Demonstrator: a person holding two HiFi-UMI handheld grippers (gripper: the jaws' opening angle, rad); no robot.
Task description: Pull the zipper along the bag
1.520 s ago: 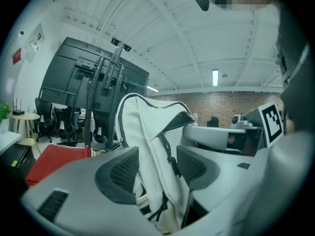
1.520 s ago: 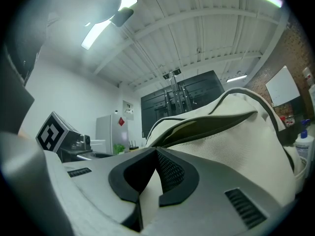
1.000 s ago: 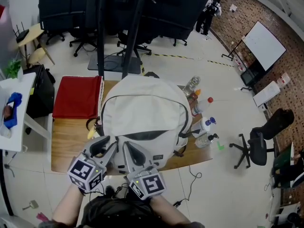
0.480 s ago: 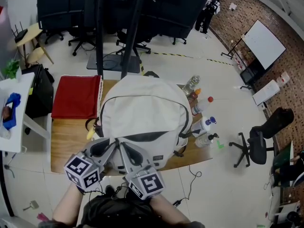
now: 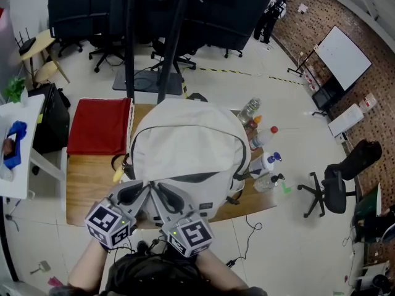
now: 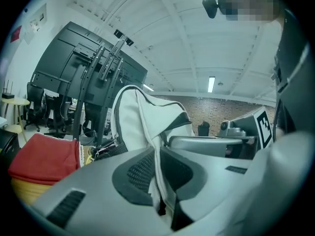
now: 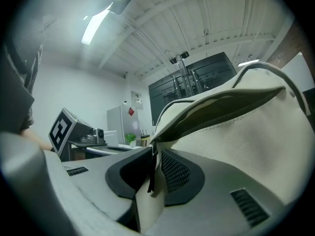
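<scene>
White backpack point(image 5: 188, 147) on the desk point(image 5: 86, 177), head view shows both tongs only meeting at its 6 o'clock edge, left gripper view shows the left tongs point(image 6: 158, 154) just closing, clenched on backpack fabric, right gripper view shows the right tongs point(image 7: 155, 156) just opening, released around the dark zipper pull point(image 7: 151, 173)

Bright, even indoor light fills the head view; the pale floor point(image 5: 296, 147) and the bag point(image 5: 185, 140) carry only soft, faint shadows. That view curves outward towards its edges. Both gripper views bend strongly and darken to black at the corners. A ceiling strip light point(image 7: 98, 26) flares white at the upper left of the right gripper view. The nearest foreground in both is soft, out of focus.
</scene>
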